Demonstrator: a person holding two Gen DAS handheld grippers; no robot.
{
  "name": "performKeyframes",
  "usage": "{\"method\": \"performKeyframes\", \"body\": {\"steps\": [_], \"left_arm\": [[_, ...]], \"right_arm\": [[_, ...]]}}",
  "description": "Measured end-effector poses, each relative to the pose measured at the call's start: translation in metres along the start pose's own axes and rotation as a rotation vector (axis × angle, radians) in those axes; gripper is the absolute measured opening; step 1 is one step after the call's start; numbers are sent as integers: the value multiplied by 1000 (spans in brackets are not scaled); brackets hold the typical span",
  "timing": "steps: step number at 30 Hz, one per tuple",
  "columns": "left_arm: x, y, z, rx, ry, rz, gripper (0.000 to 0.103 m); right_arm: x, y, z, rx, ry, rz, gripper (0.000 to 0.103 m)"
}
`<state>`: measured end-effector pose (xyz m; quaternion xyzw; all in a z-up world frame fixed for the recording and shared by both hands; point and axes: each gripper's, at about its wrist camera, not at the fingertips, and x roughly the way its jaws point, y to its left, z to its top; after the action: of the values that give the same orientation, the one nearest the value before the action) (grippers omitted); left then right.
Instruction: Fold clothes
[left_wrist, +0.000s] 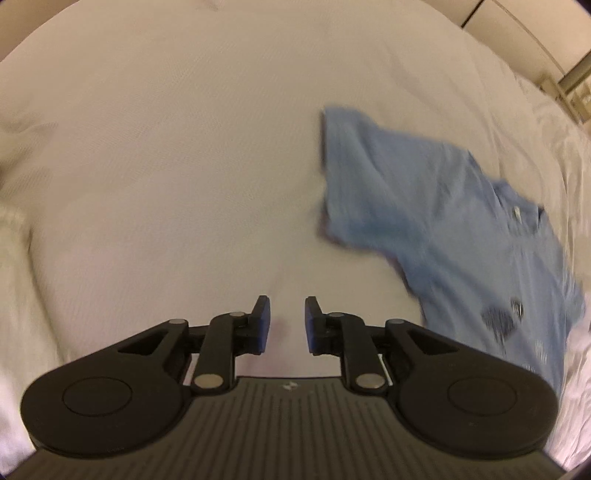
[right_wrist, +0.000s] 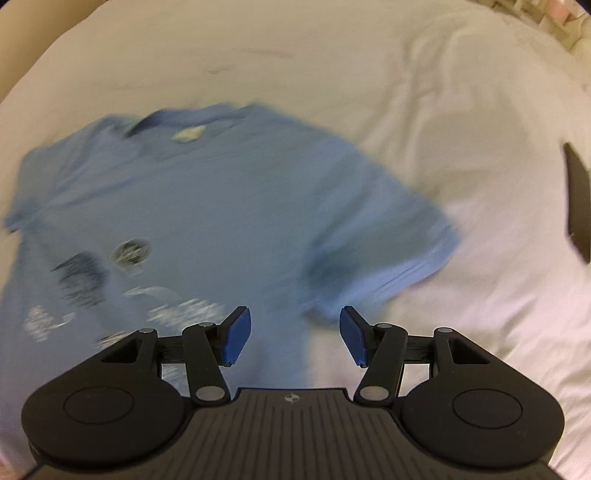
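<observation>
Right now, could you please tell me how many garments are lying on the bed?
1. A light blue T-shirt lies spread on the white bedsheet, ahead of the right gripper and off to the right of the left gripper. Others may lie outside both views.

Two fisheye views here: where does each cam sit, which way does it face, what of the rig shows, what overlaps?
Left wrist: sits on the left gripper, facing forward and down over the white bedsheet; its black fingers with blue pads are apart over bare sheet, and the light blue printed T-shirt lies to its right.
Right wrist: sits on the right gripper, facing down over the T-shirt; fingers apart, holding nothing.
Shared: the same T-shirt and bedsheet. No hand shows.
</observation>
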<state>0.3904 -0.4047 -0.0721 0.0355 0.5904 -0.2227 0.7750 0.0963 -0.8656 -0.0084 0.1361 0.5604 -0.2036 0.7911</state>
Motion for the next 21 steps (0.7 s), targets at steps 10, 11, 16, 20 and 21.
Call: {"method": "performKeyframes", "body": {"steps": [10, 11, 16, 20, 21], "left_arm": [[-21, -63, -75, 36, 133, 36, 19], [-18, -69, -78, 47, 140, 41, 19], [-15, -98, -80, 100, 159, 37, 19], [-13, -124, -71, 164, 149, 8, 19], [-16, -128, -68, 178, 144, 2, 20]], "right_arm": [[63, -118, 27, 55, -101, 30, 66], [72, -123, 26, 66, -99, 59, 66], [86, -137, 22, 147, -88, 169, 1], [56, -133, 36, 9, -225, 26, 0], [50, -134, 41, -11, -259, 6, 1]]}}
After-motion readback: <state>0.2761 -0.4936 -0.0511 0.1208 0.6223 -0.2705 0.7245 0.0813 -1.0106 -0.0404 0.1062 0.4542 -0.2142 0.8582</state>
